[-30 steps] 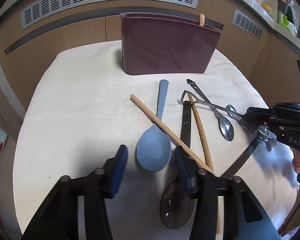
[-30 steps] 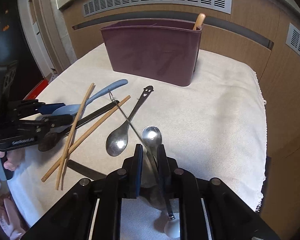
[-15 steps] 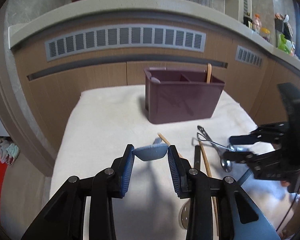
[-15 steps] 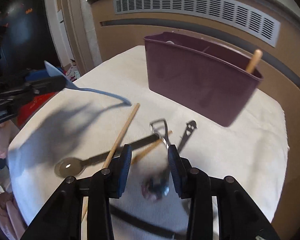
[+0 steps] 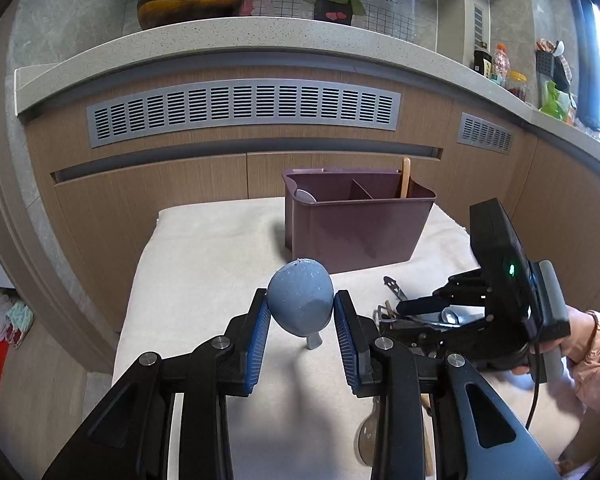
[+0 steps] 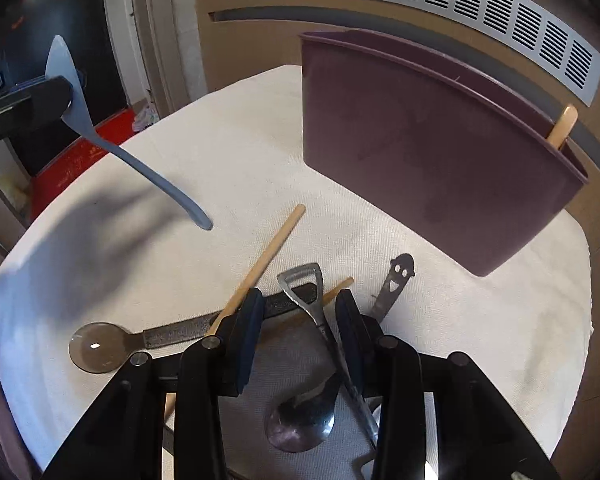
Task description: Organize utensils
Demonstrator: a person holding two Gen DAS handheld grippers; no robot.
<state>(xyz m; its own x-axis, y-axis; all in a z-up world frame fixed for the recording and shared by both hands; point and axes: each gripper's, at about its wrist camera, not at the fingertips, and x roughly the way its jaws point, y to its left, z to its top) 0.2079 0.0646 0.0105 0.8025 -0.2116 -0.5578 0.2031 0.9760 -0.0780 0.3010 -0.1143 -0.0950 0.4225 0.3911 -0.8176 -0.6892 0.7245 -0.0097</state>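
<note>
The left gripper (image 5: 300, 316) pinches the blue spoon (image 5: 300, 304) by its bowl, lifted off the cloth short of the maroon caddy (image 5: 356, 220). The right gripper (image 6: 296, 320) hangs spread over a bottle opener (image 6: 302, 284). Only a wooden stick and something pale stand stowed; chopsticks (image 6: 268, 248), steel spoon (image 6: 304, 420) and dark spoon (image 6: 96, 346) remain.

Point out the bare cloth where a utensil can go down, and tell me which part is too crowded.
Bare: the white cloth left of the maroon caddy, under the lifted blue spoon, and the cloth at the near right corner. Crowded: between the right gripper fingers, where chopsticks, bottle opener, smiley-handled utensil and metal spoon overlap.
</note>
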